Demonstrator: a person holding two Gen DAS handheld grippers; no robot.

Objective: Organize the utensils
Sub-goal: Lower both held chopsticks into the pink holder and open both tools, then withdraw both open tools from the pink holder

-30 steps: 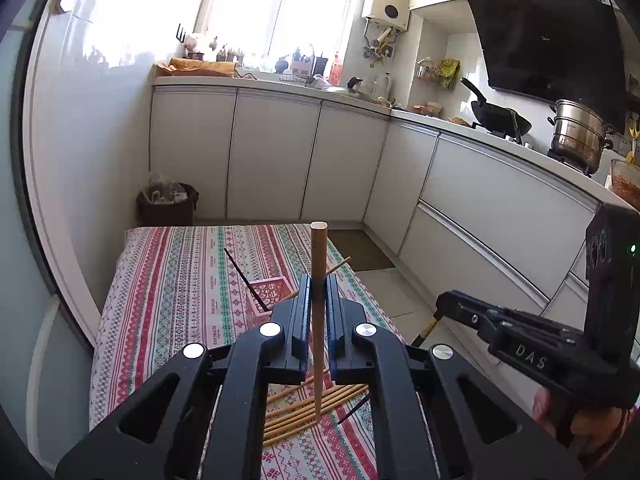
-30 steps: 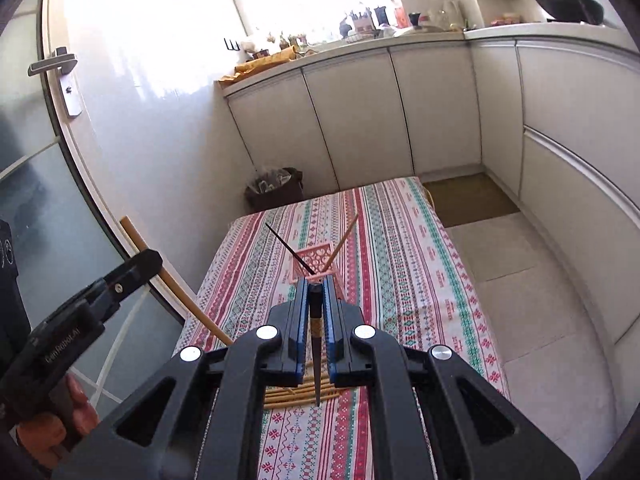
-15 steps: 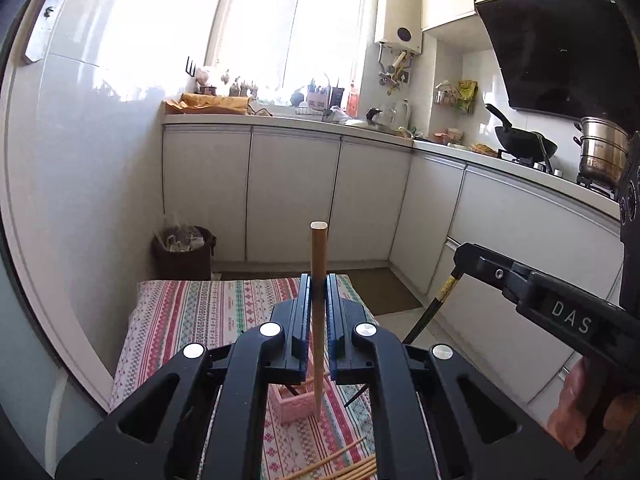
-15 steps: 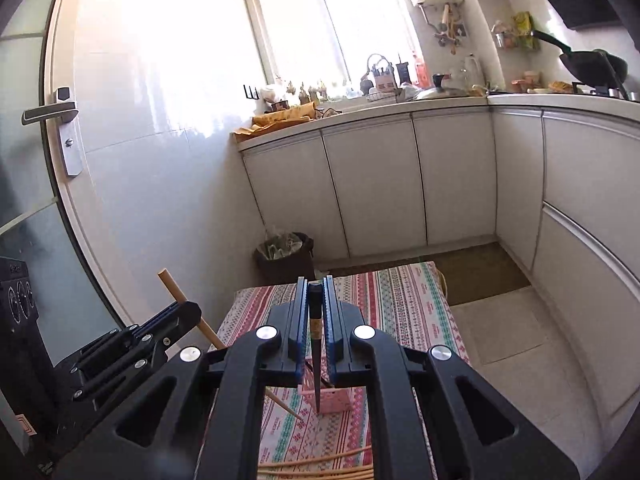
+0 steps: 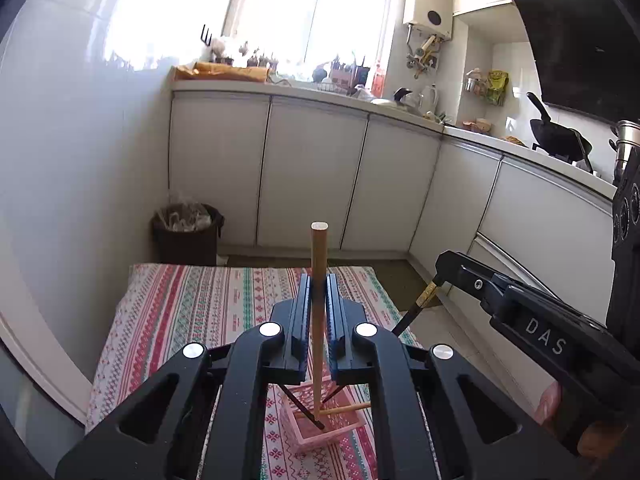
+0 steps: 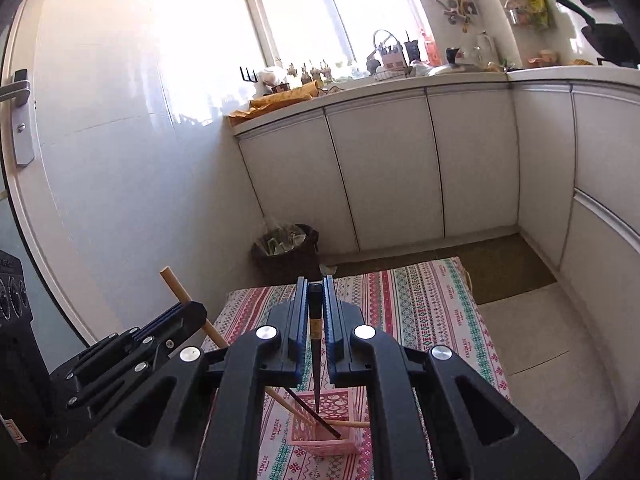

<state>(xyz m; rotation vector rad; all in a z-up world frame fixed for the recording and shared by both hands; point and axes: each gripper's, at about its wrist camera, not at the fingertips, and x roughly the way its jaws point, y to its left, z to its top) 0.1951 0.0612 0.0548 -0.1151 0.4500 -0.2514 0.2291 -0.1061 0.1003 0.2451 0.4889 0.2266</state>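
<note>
Chopsticks are going into the pink basket (image 5: 320, 434) on the striped tablecloth (image 5: 180, 312); a dark chopstick and a pale one lean inside it already, so by my judgement the sorting is under way but not finished; two more are in the air, and whether any loose ones lie on the cloth cannot be told, since both views are blocked low down by the tools. The left gripper (image 5: 318, 316) is clamped narrow on a wooden chopstick (image 5: 319, 280), held upright with its lower tip just over or just inside the basket mouth; the right gripper (image 6: 316, 320) is closed likewise on a black chopstick (image 6: 316, 360) with a gold band, its point hanging above the basket (image 6: 324, 428), seemingly not yet touching it. In the left view the right tool comes in from the side, its chopstick slanting down toward the same basket; the two sticks look near each other, which I judge could let them knock together on release. Against the frames a second ago, both tools have been carried forward from over a bundle of loose wooden chopsticks, then visible under the jaws, to a place above the basket; that bundle is now out of sight; half a second ago the basket sat lower and further off in both views, so the approach has closed since.
</note>
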